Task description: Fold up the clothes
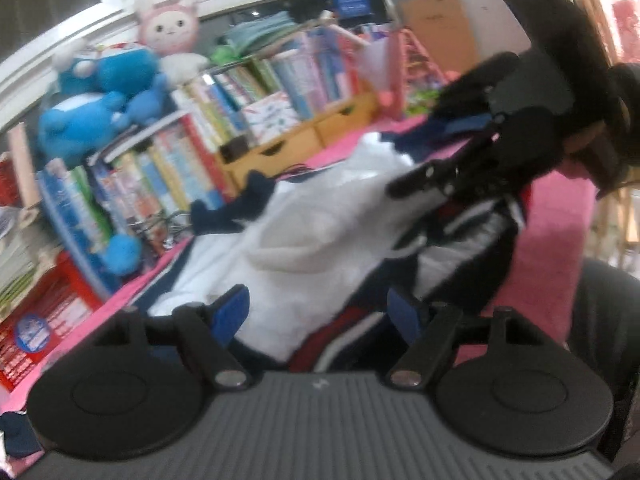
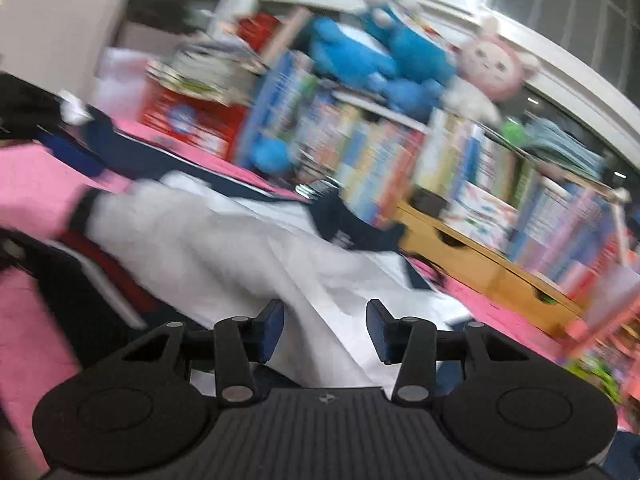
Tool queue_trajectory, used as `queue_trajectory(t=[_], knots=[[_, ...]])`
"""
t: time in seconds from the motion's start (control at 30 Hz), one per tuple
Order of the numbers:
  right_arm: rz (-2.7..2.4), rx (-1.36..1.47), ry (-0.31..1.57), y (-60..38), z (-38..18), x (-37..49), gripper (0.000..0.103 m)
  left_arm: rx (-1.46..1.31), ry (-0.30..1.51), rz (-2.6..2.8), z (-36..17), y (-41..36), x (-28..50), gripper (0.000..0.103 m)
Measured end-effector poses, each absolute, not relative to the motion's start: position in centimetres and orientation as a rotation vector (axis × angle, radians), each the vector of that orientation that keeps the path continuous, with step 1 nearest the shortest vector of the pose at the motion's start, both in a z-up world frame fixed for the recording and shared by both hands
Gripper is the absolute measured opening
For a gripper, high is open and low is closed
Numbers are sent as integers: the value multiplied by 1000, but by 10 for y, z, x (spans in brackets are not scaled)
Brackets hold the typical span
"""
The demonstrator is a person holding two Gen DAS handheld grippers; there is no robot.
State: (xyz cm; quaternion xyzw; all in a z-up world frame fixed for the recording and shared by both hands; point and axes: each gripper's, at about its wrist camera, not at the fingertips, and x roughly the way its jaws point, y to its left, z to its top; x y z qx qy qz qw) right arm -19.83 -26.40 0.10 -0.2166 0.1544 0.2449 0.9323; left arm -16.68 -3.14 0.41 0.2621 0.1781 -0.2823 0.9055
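— Garment? White and navy jacket (image 1: 320, 240) bunched mid-desk (image 1: 552, 216) on pink cover.
— Grippers? Left gripper (image 1: 320, 312), right gripper (image 2: 325, 328): fingers spread, empty. Stage unclear; flattening probably needed.

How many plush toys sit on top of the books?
3: two blue plushes stacked at the left, one pink plush beside them. Others may be hidden.

Bright, even indoor light, no hard shadows. Strong motion blur in both views, worst on the books (image 2: 360, 152) in the right wrist view. Fisheye bending curves the window frame (image 1: 60, 40). Corners vignette black.
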Motion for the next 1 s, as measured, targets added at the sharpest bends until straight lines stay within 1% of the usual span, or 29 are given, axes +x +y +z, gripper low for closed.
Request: queue_trajectory(t=[0.13, 0.2, 0.3, 0.37, 0.4, 0.5, 0.53, 0.57, 0.6, 0.63, 0.67, 0.7, 0.83, 0.87, 0.9, 1.0], knots=[[716, -564, 284, -252, -2, -227, 47, 588, 400, -544, -10, -40, -159, 76], [745, -672, 297, -239, -14, -234, 47, 579, 404, -502, -11, -36, -152, 75], [738, -724, 347, -227, -29, -228, 46, 547, 402, -454, -6, -27, -145, 73], [697, -725, 361, -224, -35, -219, 43, 504, 389, -447, 3, -17, -145, 72], [677, -725, 369, -223, -37, -214, 39, 505, 383, -459, 6, -15, -147, 72], [626, -736, 385, -220, -44, -202, 39, 514, 382, -513, 10, -13, -152, 72], [609, -756, 387, -218, -47, -199, 37, 517, 394, -543, 8, -15, -154, 72], [595, -771, 388, -217, -51, -196, 35, 520, 405, -572, 6, -17, -156, 70], [586, -781, 389, -217, -55, -194, 27, 523, 417, -602, 3, -19, -158, 68], [578, -773, 387, -216, -56, -193, 16, 526, 429, -632, 1, -21, -159, 68], [571, -745, 382, -217, -54, -193, 15, 539, 435, -640, -3, -25, -161, 68], [578, -707, 376, -219, -49, -194, 11, 554, 439, -641, -7, -28, -161, 68], [654, -509, 345, -235, -13, -203, 8, 563, 448, -605, -17, -40, -156, 68], [672, -459, 336, -239, -4, -205, 8, 563, 440, -582, -19, -43, -154, 73], [689, -409, 328, -244, 5, -208, 8, 562, 429, -556, -21, -46, -152, 75], [741, -259, 303, -256, 32, -214, 8, 526, 412, -470, -21, -49, -142, 76]])
